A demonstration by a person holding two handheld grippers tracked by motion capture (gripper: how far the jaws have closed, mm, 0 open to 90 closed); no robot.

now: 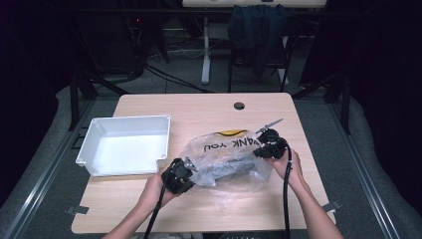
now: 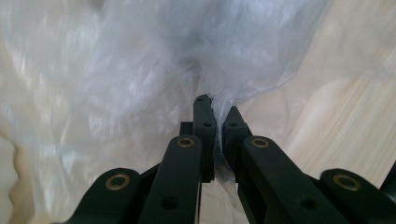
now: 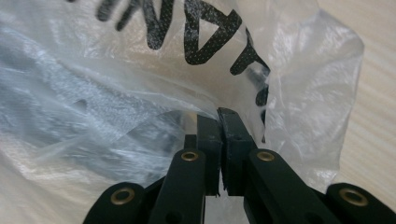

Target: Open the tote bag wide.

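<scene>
I count one bag (image 1: 226, 159), one bin (image 1: 124, 144) and two grippers on the table (image 1: 199, 209). The bag is clear plastic with black "THANK YOU" lettering and a yellow patch at its far edge; it lies right of centre on the wood, with something dark inside that I can't make out. The white bin sits empty, left of the bag and apart from it.

My left gripper (image 1: 185, 167) is at the bag's near-left corner. In the left gripper view its jaws are clamped together on a fold of the film (image 2: 219, 100). My right gripper (image 1: 263, 144) is at the bag's right edge, and in the right gripper view its jaws are likewise pinched tight on the plastic (image 3: 219, 112), just below the lettering. One hand (image 1: 154, 191) holds the left gripper, the other (image 1: 291, 167) the right, and one black cable trails from each toward me.
</scene>
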